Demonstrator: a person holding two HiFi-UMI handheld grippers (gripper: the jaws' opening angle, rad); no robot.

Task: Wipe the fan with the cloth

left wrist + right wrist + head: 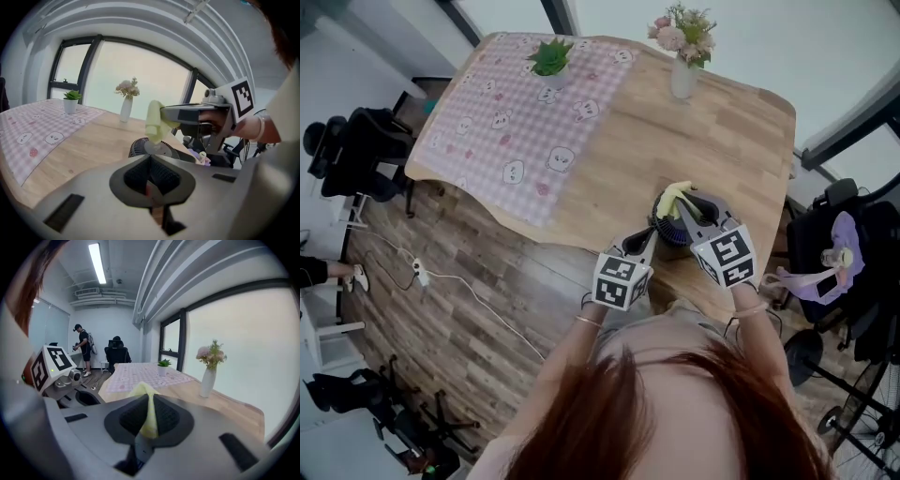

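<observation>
A small black fan (671,232) stands near the front edge of the wooden table (722,131); in the left gripper view its round grille (140,147) shows just past my jaws. My right gripper (682,208) is shut on a pale yellow cloth (674,196), which hangs just above the fan's top (154,121). In the right gripper view the cloth (148,414) is pinched between the jaws. My left gripper (643,246) is shut with nothing in it, just left of the fan and in front of it (151,160).
A white vase of flowers (682,75) and a potted plant (551,60) stand at the table's far side, on and beside a pink checked cloth (520,122). A chair with a purple bag (836,255) is at the right. A person (84,352) stands far back.
</observation>
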